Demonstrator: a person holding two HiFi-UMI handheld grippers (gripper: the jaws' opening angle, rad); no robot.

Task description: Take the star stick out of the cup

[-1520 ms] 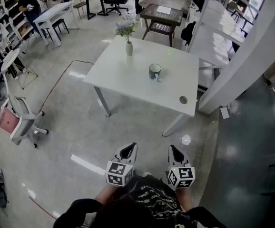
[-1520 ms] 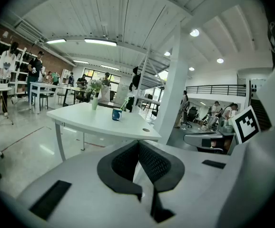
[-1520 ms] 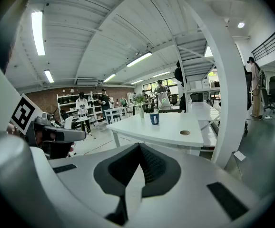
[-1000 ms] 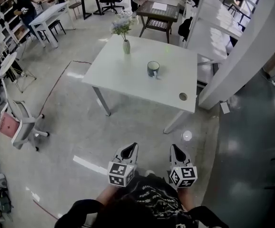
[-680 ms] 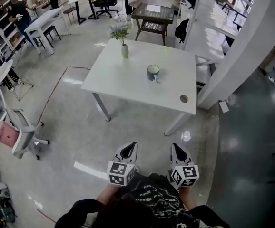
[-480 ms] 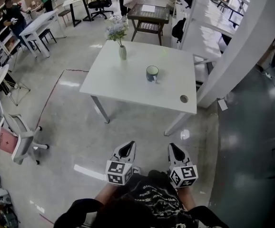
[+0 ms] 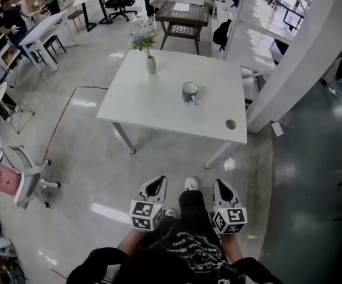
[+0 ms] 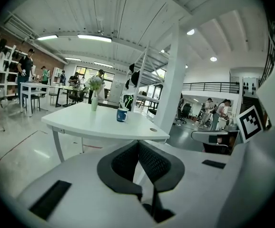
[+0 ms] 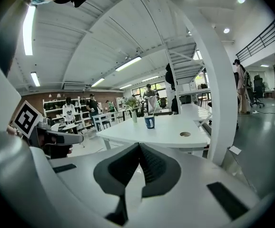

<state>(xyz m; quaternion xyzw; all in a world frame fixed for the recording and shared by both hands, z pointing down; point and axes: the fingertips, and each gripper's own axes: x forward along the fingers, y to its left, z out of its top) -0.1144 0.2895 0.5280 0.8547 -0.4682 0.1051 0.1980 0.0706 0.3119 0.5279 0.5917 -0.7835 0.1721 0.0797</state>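
Observation:
A dark blue cup point(image 7: 190, 92) stands near the middle of a white table point(image 7: 159, 105), well ahead of both grippers. In the right gripper view a thin stick point(image 9: 155, 109) leans out of the cup point(image 9: 149, 122); its star is too small to make out. The left gripper view shows the cup point(image 8: 122, 115) far off on the tabletop. My left gripper point(image 7: 157, 185) and right gripper point(image 7: 218, 188) hang side by side close to the body, over the floor. The left jaws meet, empty. The right jaws have just been closing and stand shut with nothing between them.
A vase of flowers point(image 7: 151, 64) stands at the table's far left part, and a round hole point(image 7: 231, 124) sits near its front right corner. A white slanted pillar point(image 7: 301, 70) rises right of the table. An office chair point(image 7: 23, 170) stands at the left. People work at desks far behind.
The table has drawn a little nearer as the person walks toward it. A shoe now shows between the two grippers, which keep their place in front of the body.

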